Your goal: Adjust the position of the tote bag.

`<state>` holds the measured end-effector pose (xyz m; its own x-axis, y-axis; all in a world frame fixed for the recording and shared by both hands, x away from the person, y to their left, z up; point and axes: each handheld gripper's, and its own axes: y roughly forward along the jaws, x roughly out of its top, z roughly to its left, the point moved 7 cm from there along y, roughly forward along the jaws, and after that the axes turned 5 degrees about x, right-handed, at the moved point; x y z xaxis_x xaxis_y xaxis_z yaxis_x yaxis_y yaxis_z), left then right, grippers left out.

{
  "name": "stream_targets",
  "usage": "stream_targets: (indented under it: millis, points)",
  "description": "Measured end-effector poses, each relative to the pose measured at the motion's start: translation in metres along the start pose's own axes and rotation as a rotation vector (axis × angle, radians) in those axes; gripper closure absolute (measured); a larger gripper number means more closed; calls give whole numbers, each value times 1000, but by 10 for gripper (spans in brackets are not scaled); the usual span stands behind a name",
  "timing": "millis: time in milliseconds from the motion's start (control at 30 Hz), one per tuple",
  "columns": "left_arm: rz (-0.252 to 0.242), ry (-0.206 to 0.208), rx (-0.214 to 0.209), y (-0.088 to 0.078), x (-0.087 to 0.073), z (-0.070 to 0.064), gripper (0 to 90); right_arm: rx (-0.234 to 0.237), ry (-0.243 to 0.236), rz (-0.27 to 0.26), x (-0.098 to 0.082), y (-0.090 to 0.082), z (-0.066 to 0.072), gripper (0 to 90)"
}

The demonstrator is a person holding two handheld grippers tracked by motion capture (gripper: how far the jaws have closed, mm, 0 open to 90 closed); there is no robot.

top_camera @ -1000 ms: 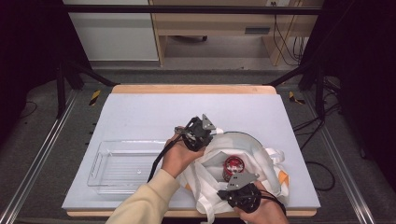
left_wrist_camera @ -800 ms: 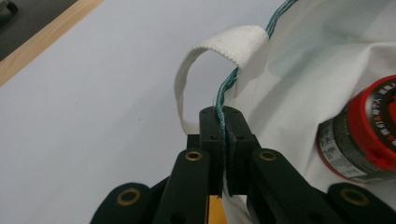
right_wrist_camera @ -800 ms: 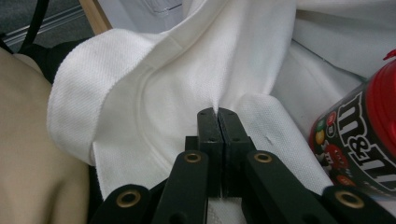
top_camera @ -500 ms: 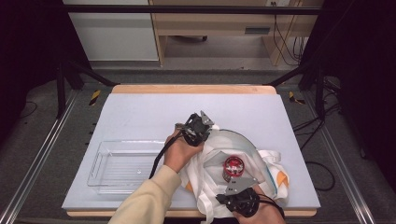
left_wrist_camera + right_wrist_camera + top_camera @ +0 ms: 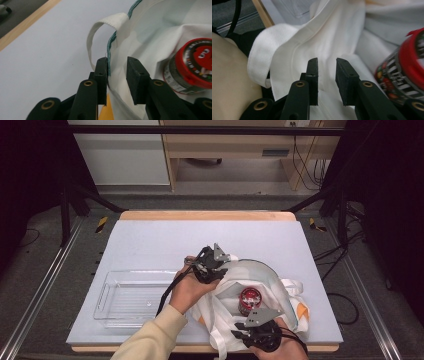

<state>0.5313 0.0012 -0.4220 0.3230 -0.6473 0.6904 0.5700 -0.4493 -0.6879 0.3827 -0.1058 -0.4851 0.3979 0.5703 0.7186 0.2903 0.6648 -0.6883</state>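
Note:
A white cloth bag point(image 5: 282, 287) with a green-stitched rim lies open on the table's right half, with a red-lidded jar point(image 5: 248, 298) inside it. My left gripper point(image 5: 223, 270) is at the bag's far rim. Its jaws have just been opening. In the left gripper view the rim point(image 5: 109, 47) stands in the gap against one pad, unpinched, and the jar point(image 5: 192, 65) is to the right. My right gripper point(image 5: 246, 326) is at the near rim, and its jaws have also just been opening. White cloth point(image 5: 312, 37) lies between and behind its parted jaws point(image 5: 327, 63), with the jar point(image 5: 404, 75) beside them.
A clear plastic tray point(image 5: 107, 295) sits empty on the left of the white table mat point(image 5: 200, 235), close to the left forearm. The bag's handles point(image 5: 220, 340) trail over the wooden front edge. Dark frame posts stand at the table's far corners.
The right gripper has drawn slightly toward the front edge along the bag's near rim. The left hand stays at the far rim. The bag's mouth is still spread around the jar.

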Motion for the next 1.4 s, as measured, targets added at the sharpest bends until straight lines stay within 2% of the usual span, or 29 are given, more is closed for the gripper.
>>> stream_targets:
  millis: [67, 200, 333, 400, 500, 733, 900, 1167, 1233, 1400]
  points:
    - [-24, 6, 4, -7, 3, -2, 670, -16, -2, -12, 6, -10, -3, 713]
    - [-47, 25, -12, -21, 5, -9, 669, -64, -7, -44, 15, -37, -15, 717]
    - [-52, 50, -47, -30, 5, -21, 680, -110, 1, -42, 15, -58, -31, 744]
    - [-54, 68, -58, -31, 5, -28, 678, -128, 7, -25, 10, -62, -39, 753]
    - [-49, 78, -66, -28, 4, -33, 674, -144, 22, 7, 0, -60, -50, 757]
    - [-10, 67, -76, -10, -9, -36, 673, -141, 45, 54, -19, -50, -57, 773]
    - [9, 65, -81, -2, -16, -40, 671, -132, 51, 73, -25, -47, -56, 781]
    - [15, 66, -74, 6, -17, -41, 669, -127, 43, 106, -35, -40, -51, 794]
    - [12, 64, -79, 10, -18, -42, 662, -128, 43, 113, -38, -37, -51, 775]
    - [18, 73, -75, 18, -22, -43, 633, -140, 46, 100, -38, -35, -55, 666]
